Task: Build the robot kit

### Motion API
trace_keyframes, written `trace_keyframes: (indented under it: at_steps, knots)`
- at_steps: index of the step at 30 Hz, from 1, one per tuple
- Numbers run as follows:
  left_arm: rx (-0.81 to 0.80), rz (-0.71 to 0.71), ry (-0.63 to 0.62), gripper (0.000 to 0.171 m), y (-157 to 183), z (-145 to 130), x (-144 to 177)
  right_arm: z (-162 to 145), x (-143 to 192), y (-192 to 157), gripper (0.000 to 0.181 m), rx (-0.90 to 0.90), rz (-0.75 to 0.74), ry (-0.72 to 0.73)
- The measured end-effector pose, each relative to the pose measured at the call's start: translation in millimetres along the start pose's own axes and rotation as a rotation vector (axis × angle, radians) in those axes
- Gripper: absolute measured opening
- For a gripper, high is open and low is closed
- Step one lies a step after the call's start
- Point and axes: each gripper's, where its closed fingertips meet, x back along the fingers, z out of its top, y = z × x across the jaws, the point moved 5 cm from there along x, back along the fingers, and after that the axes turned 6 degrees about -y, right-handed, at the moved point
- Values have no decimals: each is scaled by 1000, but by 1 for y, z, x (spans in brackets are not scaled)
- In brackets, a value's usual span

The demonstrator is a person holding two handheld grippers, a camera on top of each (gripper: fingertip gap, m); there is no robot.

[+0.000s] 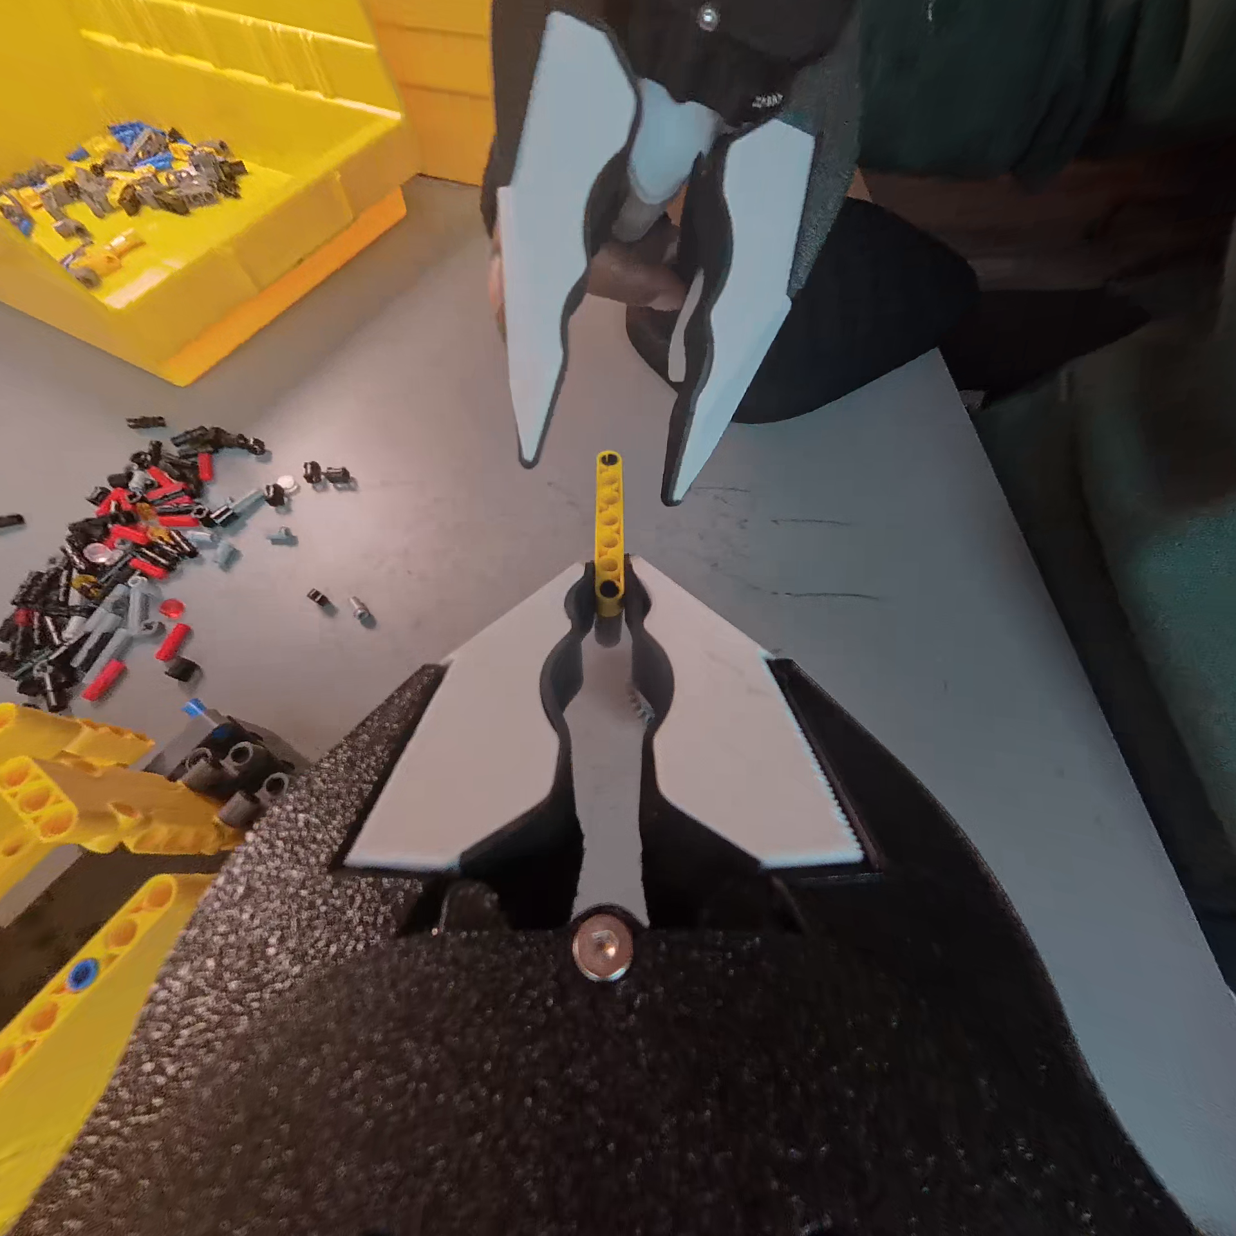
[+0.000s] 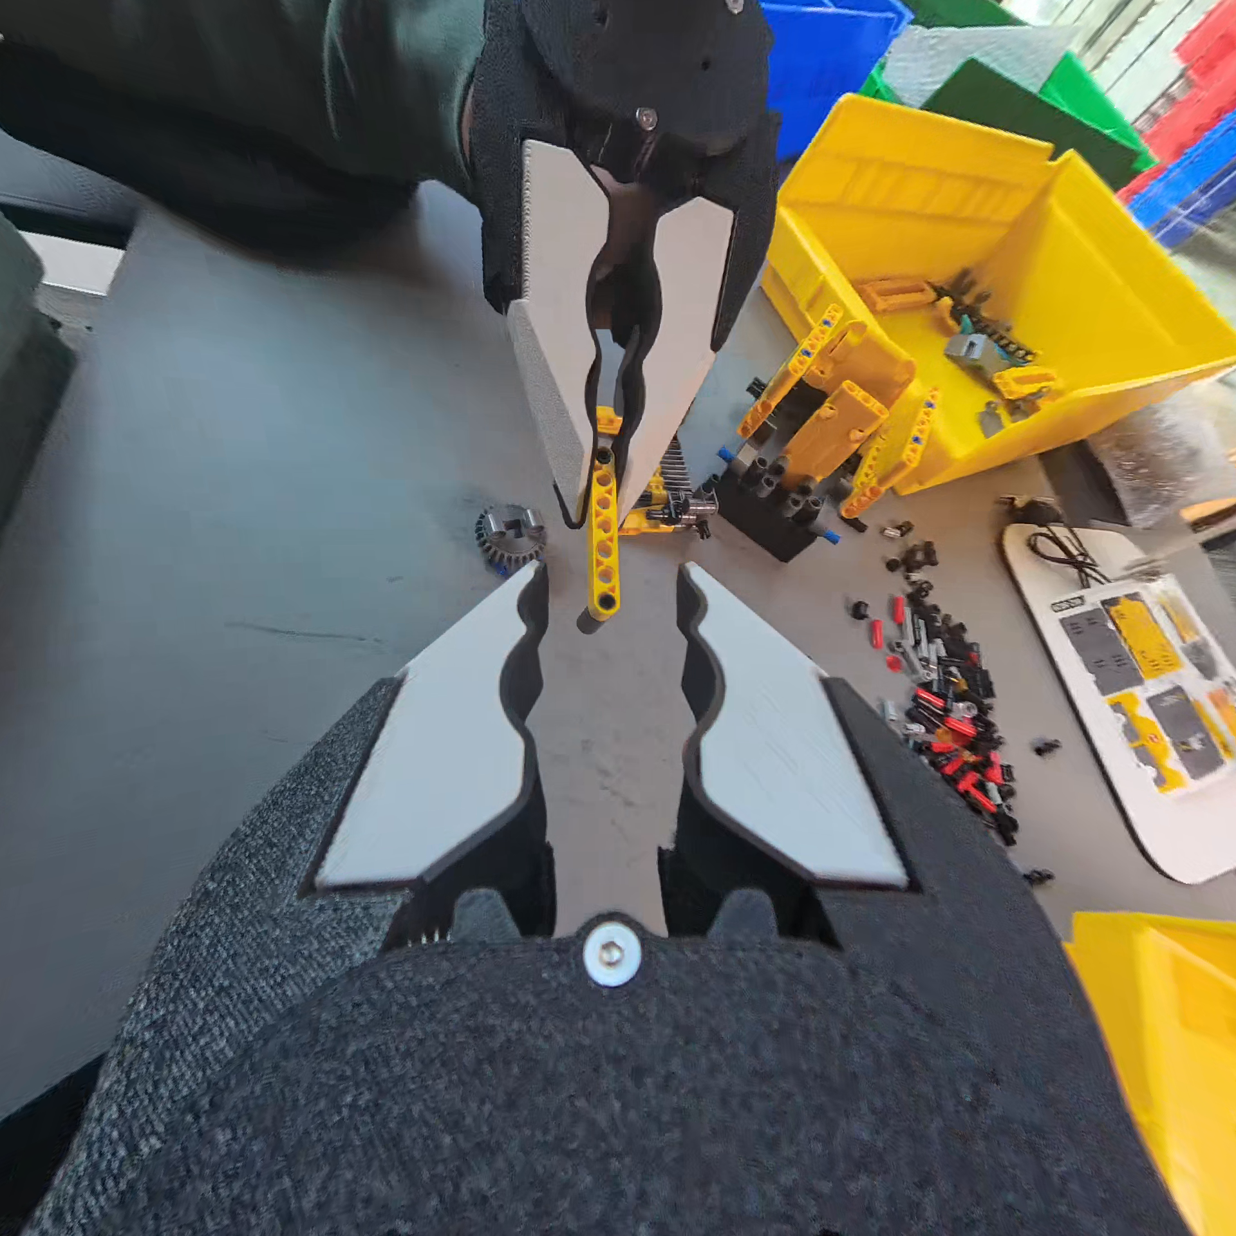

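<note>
Yellow beam: a thin yellow beam (image 1: 608, 528) with a row of round holes, held up in the air over the grey table (image 1: 415, 535). One end is pinched, the other end sticks out free.
Pin: a dark grey pin (image 2: 591, 621) sits in the last hole at the free end (seen best from the right wrist view).
Left claw: the left gripper (image 1: 610, 588) is squeezed tight on one end of the yellow beam, with its white fingers (image 1: 522, 675) almost together.
Right claw: the right gripper (image 2: 612, 588) is wide apart and holds nothing. Its two tips sit on each side of the free end of the beam, near it but not touching.
Little parts: a pile of small red, black and grey pieces (image 1: 114, 555) lies spread on the table, off to the side of the claws.
Gear: a grey gear with teeth (image 2: 509, 539) lies on the table just beside the left claw's tip.
Model: a half-built yellow and black model (image 2: 819, 435) stands near the pile.
Bin: a yellow bin (image 2: 1043, 221) holds more parts (yellow and grey ones).
Sheet: a white sheet with pictures (image 2: 1137, 675) lies flat past the pile.
Person: a dark green sleeve (image 2: 281, 80) shows behind the left claw.
</note>
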Motion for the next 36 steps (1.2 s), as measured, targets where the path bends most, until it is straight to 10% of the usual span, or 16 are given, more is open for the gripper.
trace_keyframes:
  at_steps: [13,19,26,29,32,36]
  knots:
    - [83,14,-1,7,-12,-11,-9,-7,2,10,66,-277,-75,184]
    - [138,12,32,7,-17,-9,-6,-11,11,30,1,-419,-100,269]
    - [142,39,39,7,-19,-8,-4,-15,2,38,0,-453,-95,239]
    - [147,54,53,7,-21,-6,-3,-18,-4,39,29,-423,-141,190]
    - [144,64,60,7,-21,-5,-2,-18,-17,28,95,-375,-86,118]
    - [137,64,57,7,-19,-5,-2,-14,-18,31,86,-397,-76,160]
